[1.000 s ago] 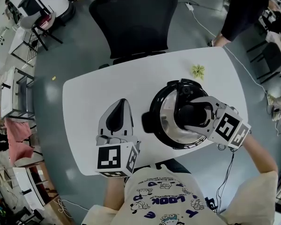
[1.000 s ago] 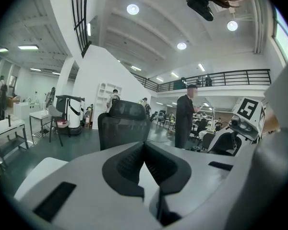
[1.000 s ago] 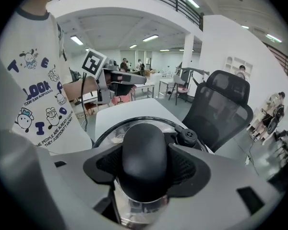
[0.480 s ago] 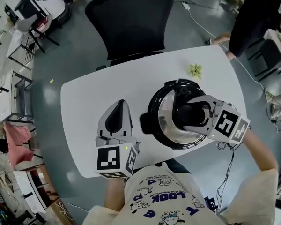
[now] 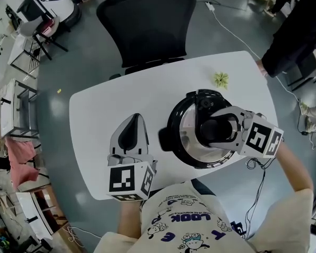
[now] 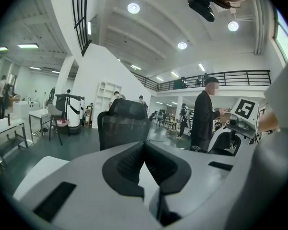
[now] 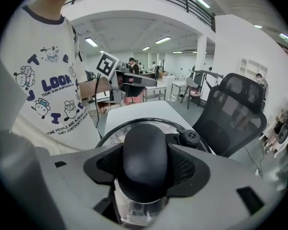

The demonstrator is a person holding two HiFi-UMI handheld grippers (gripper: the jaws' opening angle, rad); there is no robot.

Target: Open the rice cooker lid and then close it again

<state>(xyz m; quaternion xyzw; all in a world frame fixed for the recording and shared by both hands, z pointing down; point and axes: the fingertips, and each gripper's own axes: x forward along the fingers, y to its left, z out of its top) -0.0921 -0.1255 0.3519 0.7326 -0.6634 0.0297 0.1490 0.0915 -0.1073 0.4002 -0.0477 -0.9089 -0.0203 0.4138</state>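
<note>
Leftward first: left gripper (image 5: 134, 120) at the near-left part of the white table (image 5: 95, 109), marker cube (image 5: 127, 179) toward the person, jaws pointing away toward the black office chair (image 5: 147, 20) behind the table. Jaws pressed together at the tips, dark pads meeting, only a sliver of bare tabletop visible in the narrow wedge behind them, nothing gripped. Resting on the table or just above it: unclear. Just beside the rice cooker, but apart from it.

Further right, on the table's right half toward the near edge: rice cooker (image 5: 171, 124), round and black. On top, glass lid (image 5: 188, 137) with a black rim, level in the cooker's mouth as seen from above; fully seated or slightly raised, impossible to say. Small round steam vent (image 7: 189, 138) on the lid's far side.

Over the lid's middle: right gripper (image 5: 217, 130), reaching in from the right, jaws clamped on the lid's black knob (image 7: 145, 159), one ribbed pad against each side of it.

Beyond the cooker, near the far right edge of the table: small green thing (image 5: 221, 79), well apart from both grippers.

At the bottom edge: white printed shirt (image 5: 184, 223) of the person holding the grippers.
</note>
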